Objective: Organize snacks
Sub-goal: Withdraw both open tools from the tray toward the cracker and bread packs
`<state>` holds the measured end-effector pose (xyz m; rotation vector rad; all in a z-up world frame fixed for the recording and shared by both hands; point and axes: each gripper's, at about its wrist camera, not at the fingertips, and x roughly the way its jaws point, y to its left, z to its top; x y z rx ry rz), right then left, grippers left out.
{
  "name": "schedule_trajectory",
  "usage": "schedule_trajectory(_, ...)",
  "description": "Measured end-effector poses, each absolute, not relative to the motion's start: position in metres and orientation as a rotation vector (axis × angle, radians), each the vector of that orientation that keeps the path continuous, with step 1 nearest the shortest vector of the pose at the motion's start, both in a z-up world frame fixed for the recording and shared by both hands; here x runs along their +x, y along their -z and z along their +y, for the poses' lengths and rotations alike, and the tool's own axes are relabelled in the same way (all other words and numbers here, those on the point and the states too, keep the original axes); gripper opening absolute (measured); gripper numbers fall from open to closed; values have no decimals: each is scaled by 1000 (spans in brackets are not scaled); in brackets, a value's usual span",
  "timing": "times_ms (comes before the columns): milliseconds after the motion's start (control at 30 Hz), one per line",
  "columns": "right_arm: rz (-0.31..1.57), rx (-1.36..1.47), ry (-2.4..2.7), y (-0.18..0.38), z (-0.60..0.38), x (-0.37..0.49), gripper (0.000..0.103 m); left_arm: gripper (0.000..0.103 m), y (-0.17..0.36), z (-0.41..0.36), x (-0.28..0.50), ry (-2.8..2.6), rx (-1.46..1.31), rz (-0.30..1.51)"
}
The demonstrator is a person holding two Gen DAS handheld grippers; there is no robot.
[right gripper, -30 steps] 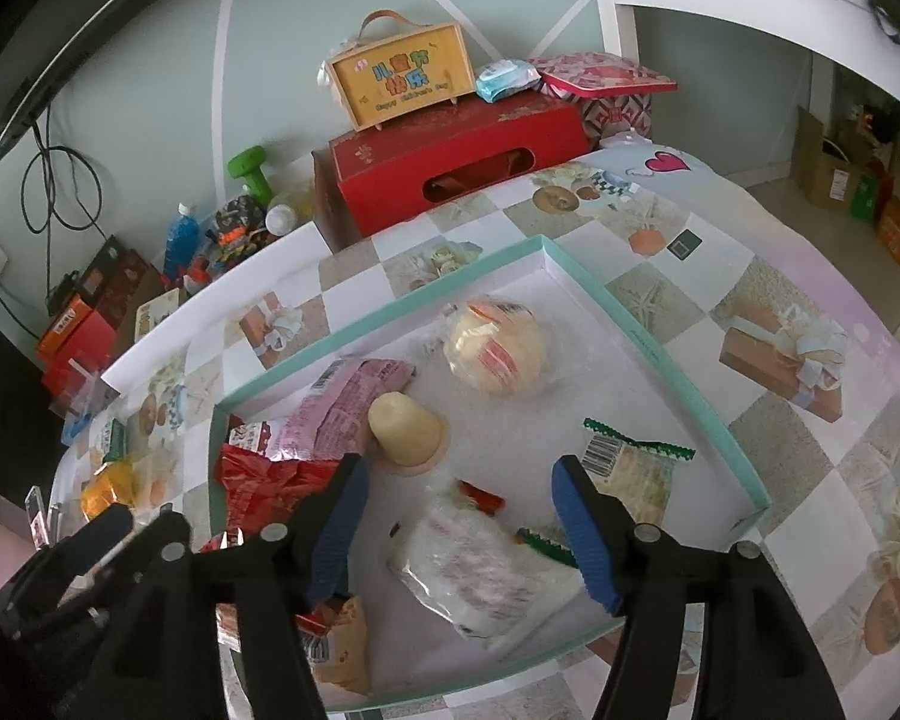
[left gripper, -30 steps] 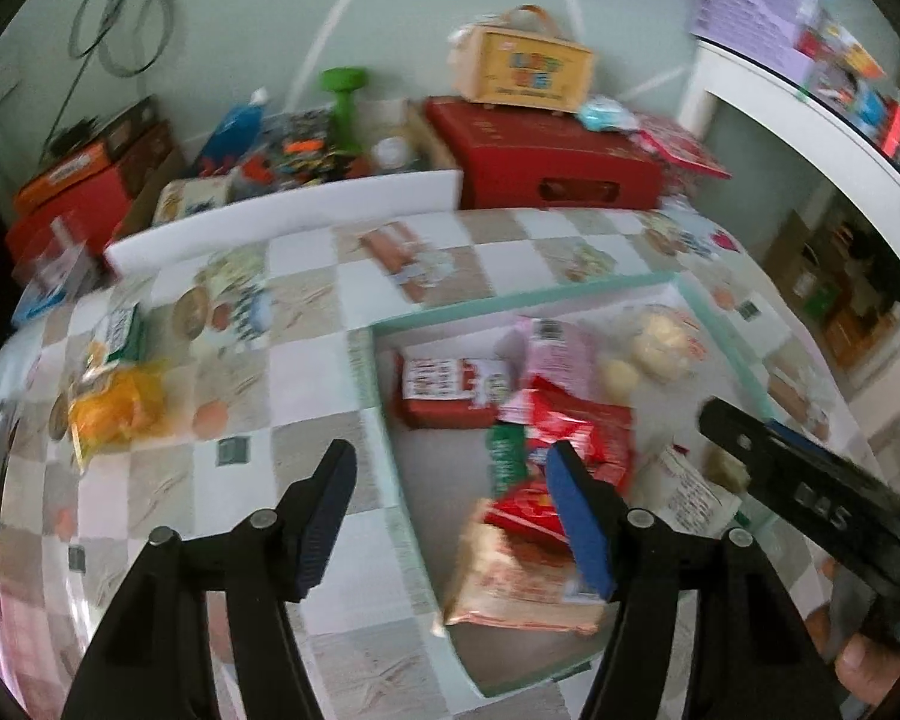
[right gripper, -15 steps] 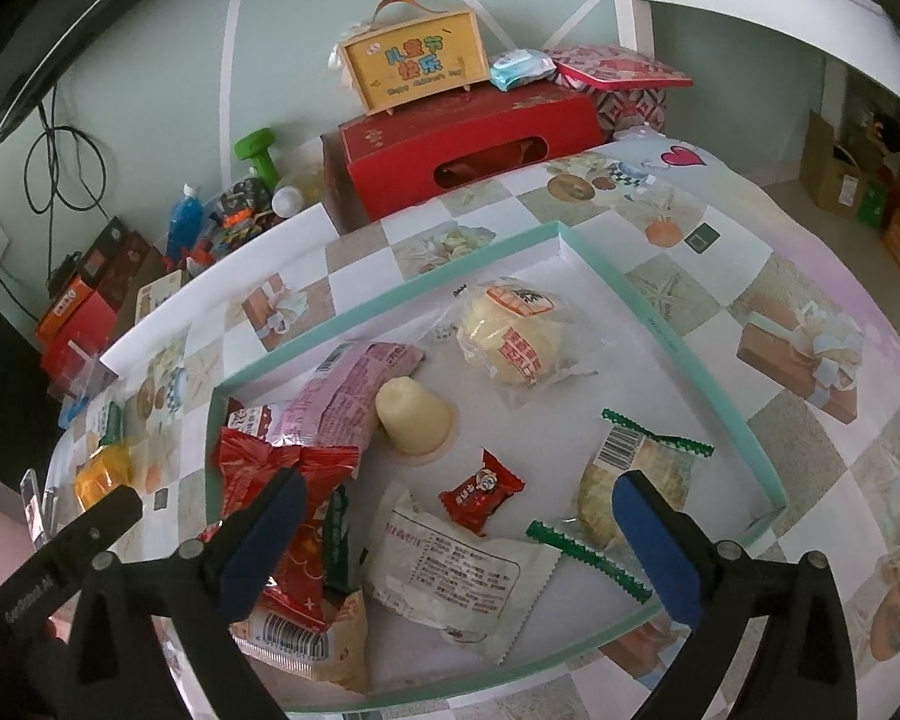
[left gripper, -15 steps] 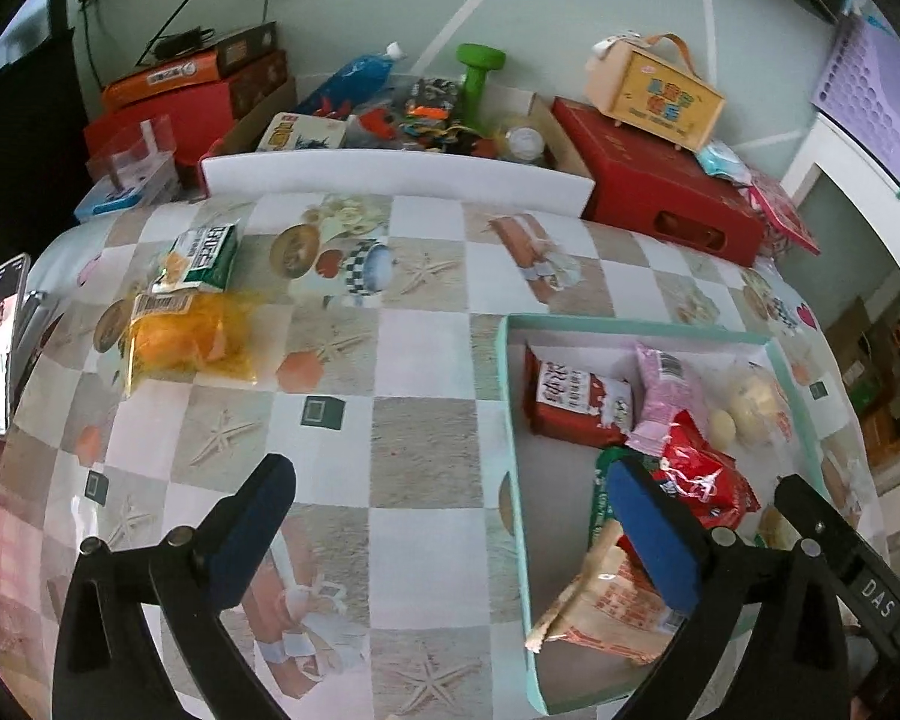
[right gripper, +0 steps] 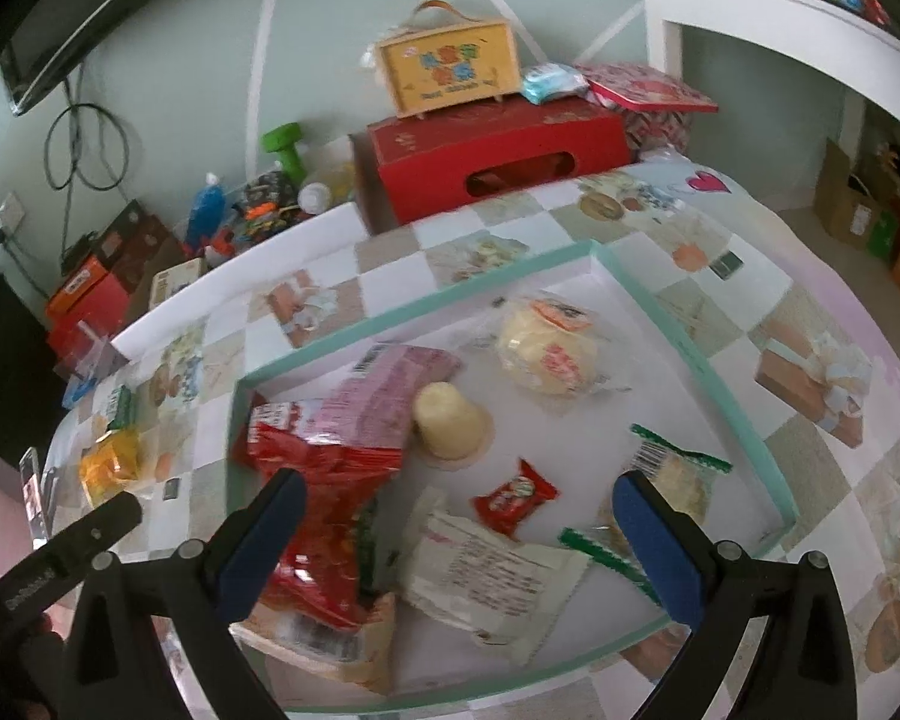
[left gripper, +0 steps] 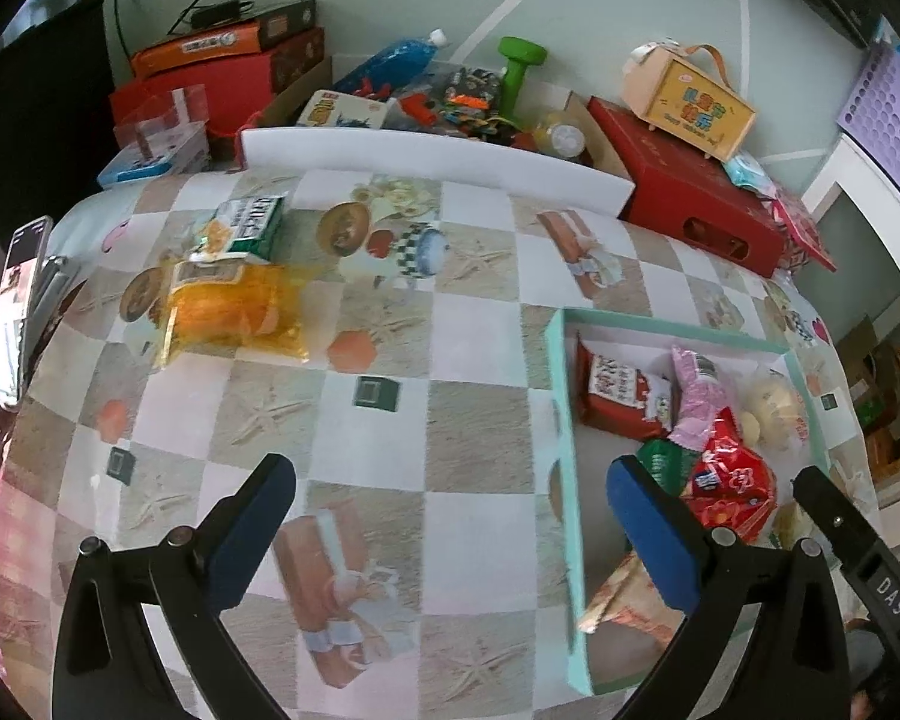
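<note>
A: What has changed, largest item first?

B: The worktop (left gripper: 378, 468) fills more of my left view than a second ago. My left gripper (left gripper: 450, 531) has swung off the teal tray (left gripper: 561, 420); the tray wall now runs up between its jaws, nearer the right-hand one. A second ago the jaws bracketed the tray's contents.

A: And the jaws?

B: Both pairs have gone from partly closed to wide apart, with nothing gripped. My right gripper (right gripper: 459, 546) hangs over the near half of the tray.

A: Where are the snacks?

B: Most lie in the tray. The red bag (right gripper: 324, 516) sits against the right gripper's left-hand jaw. The white packet (right gripper: 492, 582) and the small red sweet (right gripper: 513, 498) are between the jaws. The wrapped bun (right gripper: 549, 348) lies well beyond them.

A: Anything outside the tray?

B: Yes: the orange packet (left gripper: 234, 312) and the green-and-white packet (left gripper: 246, 228), touching each other, far ahead and left of my left jaws.

A: Meaning?

B: I judge the left gripper is free to fetch those two; the task is mostly done.
</note>
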<state>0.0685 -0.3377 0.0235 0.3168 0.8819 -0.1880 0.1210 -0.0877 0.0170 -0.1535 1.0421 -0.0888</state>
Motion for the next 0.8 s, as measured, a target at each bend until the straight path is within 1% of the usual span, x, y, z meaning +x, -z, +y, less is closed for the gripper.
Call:
schedule_trajectory(467, 863, 221, 27, -32, -262, 80, 103, 103, -23, -1, 117, -58, -222, 1027)
schedule_trajectory(800, 870, 161, -100, -28, -205, 84, 103, 103, -21, 39, 113, -110, -281, 1033)
